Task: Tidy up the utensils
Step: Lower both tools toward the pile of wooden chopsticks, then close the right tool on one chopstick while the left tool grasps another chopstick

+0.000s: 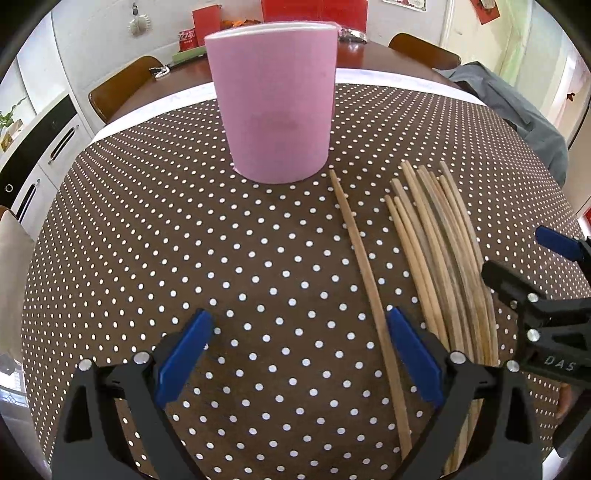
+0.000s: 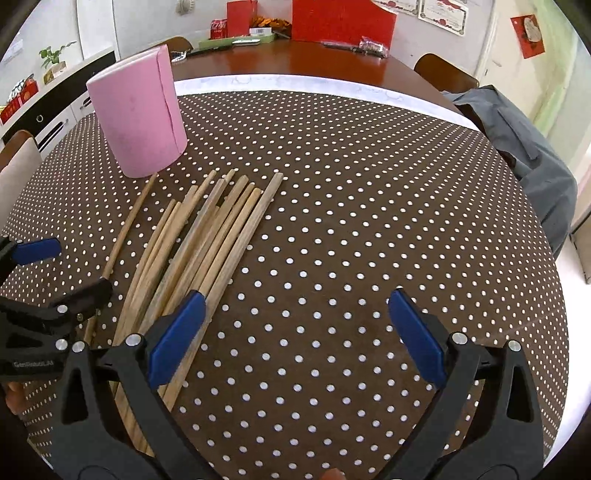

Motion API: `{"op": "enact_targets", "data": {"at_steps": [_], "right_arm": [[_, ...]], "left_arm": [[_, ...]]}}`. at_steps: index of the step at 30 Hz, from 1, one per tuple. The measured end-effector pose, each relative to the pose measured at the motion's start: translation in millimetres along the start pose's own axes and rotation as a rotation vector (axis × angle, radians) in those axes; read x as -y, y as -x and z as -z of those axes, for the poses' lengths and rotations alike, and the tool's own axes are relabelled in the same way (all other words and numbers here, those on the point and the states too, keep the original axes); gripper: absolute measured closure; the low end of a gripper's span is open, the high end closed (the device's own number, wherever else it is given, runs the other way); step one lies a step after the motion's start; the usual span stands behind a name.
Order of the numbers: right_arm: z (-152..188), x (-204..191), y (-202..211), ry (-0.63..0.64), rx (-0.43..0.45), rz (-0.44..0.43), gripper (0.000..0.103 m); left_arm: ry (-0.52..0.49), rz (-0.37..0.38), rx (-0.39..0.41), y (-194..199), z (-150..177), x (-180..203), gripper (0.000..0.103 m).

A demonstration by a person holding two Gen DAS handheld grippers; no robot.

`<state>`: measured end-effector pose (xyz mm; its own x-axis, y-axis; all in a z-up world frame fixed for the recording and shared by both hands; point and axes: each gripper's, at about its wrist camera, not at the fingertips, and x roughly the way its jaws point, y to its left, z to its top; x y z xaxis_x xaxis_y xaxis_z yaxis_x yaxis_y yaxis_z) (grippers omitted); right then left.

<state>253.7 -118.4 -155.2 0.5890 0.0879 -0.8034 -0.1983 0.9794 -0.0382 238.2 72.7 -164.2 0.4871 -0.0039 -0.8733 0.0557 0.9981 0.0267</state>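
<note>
Left wrist view: left gripper [image 1: 299, 354] spread wide, grasping nothing, one loose chopstick [image 1: 365, 280] lying between its fingers on the polka-dot tablecloth [image 1: 184, 240]. Right gripper [image 2: 297, 334] likewise released and empty, its left finger over the chopstick bundle [image 2: 207, 243]. Bundle and loose stick lie just right of the upright pink cup [image 1: 275, 99]. Beyond the cup: a wooden table [image 2: 314, 62], red boxes [image 2: 343, 20], a grey jacket [image 2: 524, 147] to the right.

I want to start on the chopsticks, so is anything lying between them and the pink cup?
Nothing visible. The chopsticks lie flat on the dotted cloth, tips toward the cup, with only bare cloth between. Both grippers are open.
</note>
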Motion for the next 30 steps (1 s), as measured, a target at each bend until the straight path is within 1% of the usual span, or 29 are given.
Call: {"op": "enact_targets", "data": {"at_steps": [4, 8, 12, 15, 19, 24, 25, 26, 27, 29, 30], "right_arm": [[-5, 1, -4, 0.005, -0.009, 0.003, 0.006], [-15, 6, -11, 0.017, -0.051, -0.016, 0.006], [-26, 15, -15, 0.052, -0.089, 0.008, 0.006], [-31, 16, -19, 0.060, -0.105, 0.006, 0.006], [-38, 20, -27, 0.027, -0.133, -0.033, 0.006], [-45, 20, -32, 0.025, -0.129, -0.014, 0.006], [-45, 18, -33, 0.025, -0.126, -0.005, 0.006], [-48, 19, -39, 0.034, -0.132, 0.024, 0.006], [-42, 12, -38, 0.028, -0.132, 0.020, 0.006], [-44, 18, -39, -0.001, -0.161, -0.009, 0.006], [-47, 19, -38, 0.005, -0.173, -0.014, 0.007]], "left_arm": [[0.001, -0.003, -0.006, -1, -2, 0, 0.008], [0.005, -0.004, -0.015, -1, -6, 1, 0.008], [0.014, -0.008, -0.025, -2, -8, 2, 0.008], [0.024, -0.013, -0.024, -3, -9, 1, 0.008], [0.026, -0.017, -0.025, -4, -9, 2, 0.008], [0.004, -0.008, -0.032, -6, -12, 3, 0.008], [0.001, -0.008, -0.033, -6, -13, 3, 0.008], [-0.001, -0.006, -0.033, -7, -13, 3, 0.008], [-0.002, -0.006, -0.034, -7, -13, 3, 0.008], [-0.006, -0.005, -0.034, -8, -13, 3, 0.008], [-0.008, -0.004, -0.035, -8, -13, 3, 0.008]]}}
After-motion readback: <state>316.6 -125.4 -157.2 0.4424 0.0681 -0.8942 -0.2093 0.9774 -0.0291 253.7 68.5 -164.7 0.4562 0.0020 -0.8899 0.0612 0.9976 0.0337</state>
